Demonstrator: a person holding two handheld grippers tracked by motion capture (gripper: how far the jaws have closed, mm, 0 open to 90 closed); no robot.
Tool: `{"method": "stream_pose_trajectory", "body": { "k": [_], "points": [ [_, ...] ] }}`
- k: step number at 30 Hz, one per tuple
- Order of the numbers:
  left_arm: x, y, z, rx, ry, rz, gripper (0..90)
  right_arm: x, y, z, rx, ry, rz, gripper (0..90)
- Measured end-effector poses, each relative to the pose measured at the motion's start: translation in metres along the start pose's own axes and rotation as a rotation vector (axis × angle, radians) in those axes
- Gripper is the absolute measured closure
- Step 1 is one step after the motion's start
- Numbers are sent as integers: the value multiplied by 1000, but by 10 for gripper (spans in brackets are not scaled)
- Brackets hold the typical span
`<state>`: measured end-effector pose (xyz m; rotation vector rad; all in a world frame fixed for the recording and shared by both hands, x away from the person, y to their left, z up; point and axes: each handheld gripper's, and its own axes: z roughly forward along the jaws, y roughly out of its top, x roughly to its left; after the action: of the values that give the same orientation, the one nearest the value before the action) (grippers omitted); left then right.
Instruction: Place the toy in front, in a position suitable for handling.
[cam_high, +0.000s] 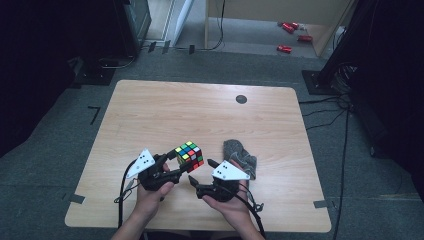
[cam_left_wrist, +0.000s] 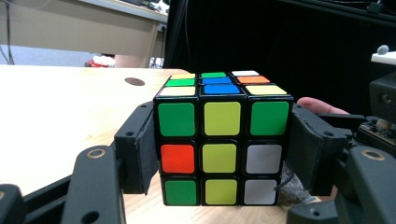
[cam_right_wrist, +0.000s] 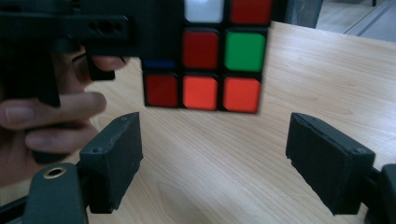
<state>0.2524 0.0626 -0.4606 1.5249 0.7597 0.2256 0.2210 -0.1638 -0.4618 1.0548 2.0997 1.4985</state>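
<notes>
Squarely cube (cam_left_wrist: 223, 140) within left claw (cam_left_wrist: 223, 149)

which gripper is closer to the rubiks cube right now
Left. The left gripper is shut on the Rubik's cube, its jaws pressing two opposite sides. The right gripper is open, its jaws spread just below the cube and not touching it.

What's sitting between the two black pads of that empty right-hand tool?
Nothing is held there. In the right gripper view, bare wooden table shows between the right tool's open pads, with the colour cube, held by the left tool, hanging beyond them.
</notes>
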Motion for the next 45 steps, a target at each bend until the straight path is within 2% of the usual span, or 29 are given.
{"method": "stream_pose_trajectory", "body": {
  "k": [3,7,9,12,14,17,20,23,26,27,29,31,33,36,41,45],
  "points": [
    [-8,-3,2,-19,5,-12,351,4,0,0,-6,0,9,198],
    [-16,-7,7,-12,-12,-27,351,9,0,0,-20,-37,-2,217],
    [-18,-9,9,-8,-21,-44,351,9,-1,-1,-31,-70,-6,249],
    [-18,-11,10,-7,-28,-68,351,7,-2,-3,-52,-91,1,325],
    [-16,-12,11,-1,-32,-74,350,7,-3,-3,-52,-91,-5,333],
    [-10,-12,11,10,-67,-94,347,6,-4,-3,-47,-94,-7,343],
    [-5,-9,8,-1,-101,-82,322,3,-3,-3,-38,-78,-5,346],
    [2,-2,0,-33,-102,-65,277,-5,-2,-6,-24,-94,2,346],
    [13,4,-7,-50,-98,-63,244,-18,-1,-10,-17,-106,38,346],
    [16,5,-8,-45,-100,-46,236,-22,0,-11,-13,-106,50,346],
    [19,5,-9,-7,-82,15,224,-30,3,-14,2,-98,68,346],
    [19,4,-9,24,-79,76,208,-34,7,-18,9,-102,66,346],
    [17,3,-7,57,-74,136,202,-36,11,-20,9,-90,67,346],
    [10,-1,-3,105,-40,244,198,-37,15,-23,7,-63,66,345],
    [2,-5,2,149,-4,361,209,-35,21,-25,21,-18,72,345],
    [-4,-6,3,151,11,435,216,-32,24,-25,55,30,81,345]
  ]
}}
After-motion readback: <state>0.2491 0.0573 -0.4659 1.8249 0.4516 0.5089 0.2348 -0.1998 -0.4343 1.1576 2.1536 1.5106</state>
